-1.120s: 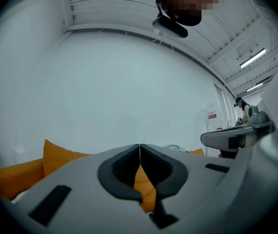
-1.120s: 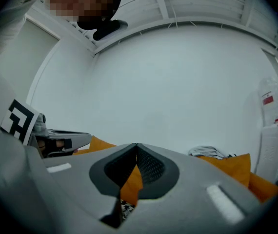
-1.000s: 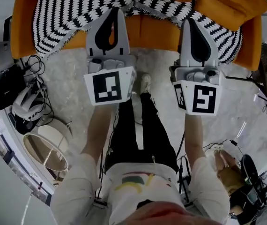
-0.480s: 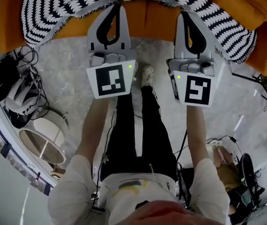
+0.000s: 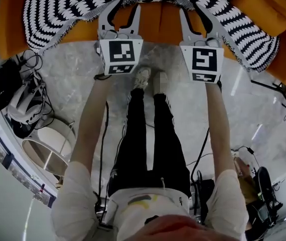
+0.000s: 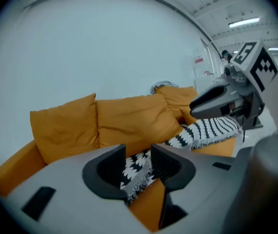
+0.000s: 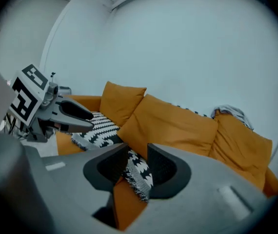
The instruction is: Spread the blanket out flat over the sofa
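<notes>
A black-and-white zigzag blanket (image 5: pixel 57 9) lies across the seat of the orange sofa (image 5: pixel 158 26), its fringed front edge along the seat's front. My left gripper (image 5: pixel 125 5) reaches that edge left of centre and my right gripper (image 5: pixel 192 8) right of centre. Both sets of jaws are opening. In the left gripper view the fringe (image 6: pixel 138 172) lies loose in the gap of the left gripper (image 6: pixel 138 161), the pads off it. The right gripper (image 7: pixel 136 162) likewise straddles the fringe (image 7: pixel 138 177) without pressing it. Orange back cushions (image 6: pixel 129 121) stand behind the blanket.
On the pale marble floor at the left lie a black bag (image 5: pixel 0 87), a white headset with cables (image 5: pixel 25 107) and a round lampshade (image 5: pixel 47 152). More gear and cables sit at the lower right (image 5: pixel 263 195). The person's legs (image 5: pixel 143 134) stand right before the sofa.
Both grippers have moved forward to the sofa's front edge. Their jaws, shut in the earlier frames, now stand apart with the blanket's fringe lying loose between them.
</notes>
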Demonstrator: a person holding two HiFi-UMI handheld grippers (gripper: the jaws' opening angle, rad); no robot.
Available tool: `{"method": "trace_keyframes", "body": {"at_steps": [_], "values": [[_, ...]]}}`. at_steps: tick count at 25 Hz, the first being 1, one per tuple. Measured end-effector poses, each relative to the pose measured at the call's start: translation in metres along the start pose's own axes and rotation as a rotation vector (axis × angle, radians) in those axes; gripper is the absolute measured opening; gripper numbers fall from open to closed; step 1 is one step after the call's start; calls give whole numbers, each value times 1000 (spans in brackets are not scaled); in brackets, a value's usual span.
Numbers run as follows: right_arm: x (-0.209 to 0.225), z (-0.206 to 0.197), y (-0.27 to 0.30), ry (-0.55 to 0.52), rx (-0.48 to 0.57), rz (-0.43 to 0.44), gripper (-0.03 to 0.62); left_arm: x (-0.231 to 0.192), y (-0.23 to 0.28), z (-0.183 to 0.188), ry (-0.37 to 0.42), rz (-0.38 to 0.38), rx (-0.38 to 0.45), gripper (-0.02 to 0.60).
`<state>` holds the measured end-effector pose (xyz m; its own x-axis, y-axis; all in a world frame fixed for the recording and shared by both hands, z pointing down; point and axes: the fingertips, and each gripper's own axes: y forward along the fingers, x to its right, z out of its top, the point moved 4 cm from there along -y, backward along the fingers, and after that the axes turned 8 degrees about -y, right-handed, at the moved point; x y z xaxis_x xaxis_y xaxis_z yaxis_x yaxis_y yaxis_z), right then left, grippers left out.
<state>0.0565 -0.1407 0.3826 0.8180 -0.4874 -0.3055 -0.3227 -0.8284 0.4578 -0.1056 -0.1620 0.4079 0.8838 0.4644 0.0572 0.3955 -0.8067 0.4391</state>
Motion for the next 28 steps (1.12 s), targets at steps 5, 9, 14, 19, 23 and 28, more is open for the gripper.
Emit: {"method": "trace_keyframes", "body": {"at_steps": [5,9,14,19,23,28], "values": [[-7,-66,50,-234,-232,99,153,-21,49,-71,208,-44,-250,183],[-17,-99,73,-402,-346,170,160,-39,65,-114,317,-62,-395,183],[-25,-133,98,-477,-450,207,170,-57,74,-150,353,-39,-474,182],[-28,-152,119,-487,-524,210,181,-59,77,-163,371,-37,-513,140],[-26,-164,135,-497,-572,209,183,-63,83,-168,387,-35,-539,140],[-16,-162,138,-486,-564,174,138,-71,86,-165,363,-8,-523,33]]}}
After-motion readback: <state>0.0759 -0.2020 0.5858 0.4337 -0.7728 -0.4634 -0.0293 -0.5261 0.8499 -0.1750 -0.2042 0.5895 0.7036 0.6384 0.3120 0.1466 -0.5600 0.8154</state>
